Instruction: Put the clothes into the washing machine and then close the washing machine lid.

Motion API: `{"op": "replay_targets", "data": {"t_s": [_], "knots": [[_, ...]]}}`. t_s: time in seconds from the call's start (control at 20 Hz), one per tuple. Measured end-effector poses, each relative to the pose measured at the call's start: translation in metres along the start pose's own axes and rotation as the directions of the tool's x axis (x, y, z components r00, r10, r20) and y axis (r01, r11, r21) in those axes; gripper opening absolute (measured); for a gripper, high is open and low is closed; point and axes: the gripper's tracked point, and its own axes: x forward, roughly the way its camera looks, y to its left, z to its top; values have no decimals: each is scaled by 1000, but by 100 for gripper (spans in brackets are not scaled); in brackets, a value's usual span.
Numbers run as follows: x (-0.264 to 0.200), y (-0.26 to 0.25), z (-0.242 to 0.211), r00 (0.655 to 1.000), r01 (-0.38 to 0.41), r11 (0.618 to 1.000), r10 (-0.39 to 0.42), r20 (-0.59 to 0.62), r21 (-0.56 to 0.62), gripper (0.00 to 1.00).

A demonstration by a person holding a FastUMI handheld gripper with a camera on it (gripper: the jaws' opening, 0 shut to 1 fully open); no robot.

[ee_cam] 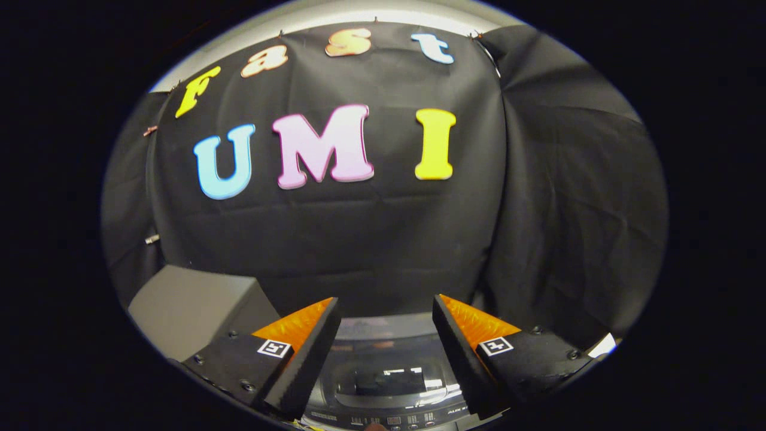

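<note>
My gripper [386,335] is open, with nothing between its fingers. Below and between the fingers lies the top of the washing machine [383,326]. Its glossy lid [389,374] lies flat and looks shut, with light reflecting off the window. A strip of control buttons [395,419] runs along the near edge of the machine. No clothes are in sight.
A grey box-like surface [191,302] stands to the left of the machine, beside my left finger. The booth's black cloth wall hangs close behind the machine and wraps round to the right.
</note>
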Motion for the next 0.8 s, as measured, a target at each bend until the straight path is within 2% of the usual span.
{"op": "replay_targets", "data": {"t_s": [0.35,0.6,0.8], "knots": [[-53,15,91,972,-45,999,47,231,-15,98],[-86,15,122,948,-57,998,56,312,-7,97],[-102,20,130,940,-68,998,69,333,-12,97]]}}
